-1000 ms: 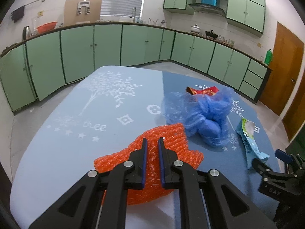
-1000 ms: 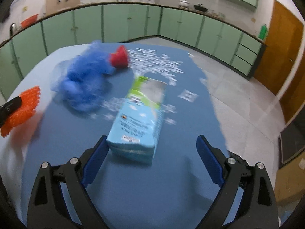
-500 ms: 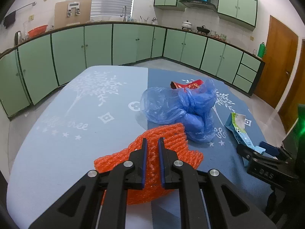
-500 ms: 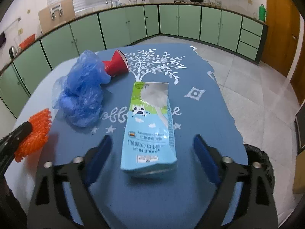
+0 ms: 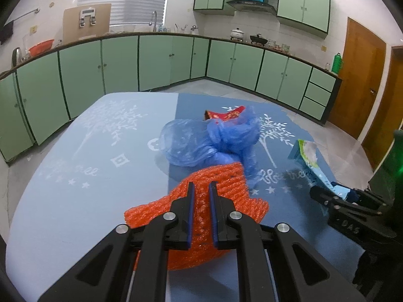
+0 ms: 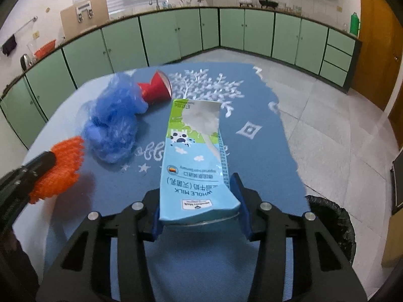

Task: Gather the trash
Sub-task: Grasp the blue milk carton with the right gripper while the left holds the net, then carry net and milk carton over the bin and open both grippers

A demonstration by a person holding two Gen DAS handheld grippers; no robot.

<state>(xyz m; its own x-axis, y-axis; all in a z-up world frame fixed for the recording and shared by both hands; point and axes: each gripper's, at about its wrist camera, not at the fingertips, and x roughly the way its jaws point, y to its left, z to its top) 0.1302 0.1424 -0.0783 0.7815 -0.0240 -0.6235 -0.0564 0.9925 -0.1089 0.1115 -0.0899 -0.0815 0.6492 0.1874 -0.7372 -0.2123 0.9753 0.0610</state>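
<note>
right hand-held gripper: closing on near end of milk carton, long axis pointing away over surface | left hand-held gripper: clamped on orange foam net | bin: near right

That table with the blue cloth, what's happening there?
A person is clearing trash off the table with a handheld gripper in each hand. The left gripper is shut on an orange foam net. The right gripper's jaws are closing around a flattened milk carton. A crumpled blue plastic bag and a red paper cup lie untouched.
</note>
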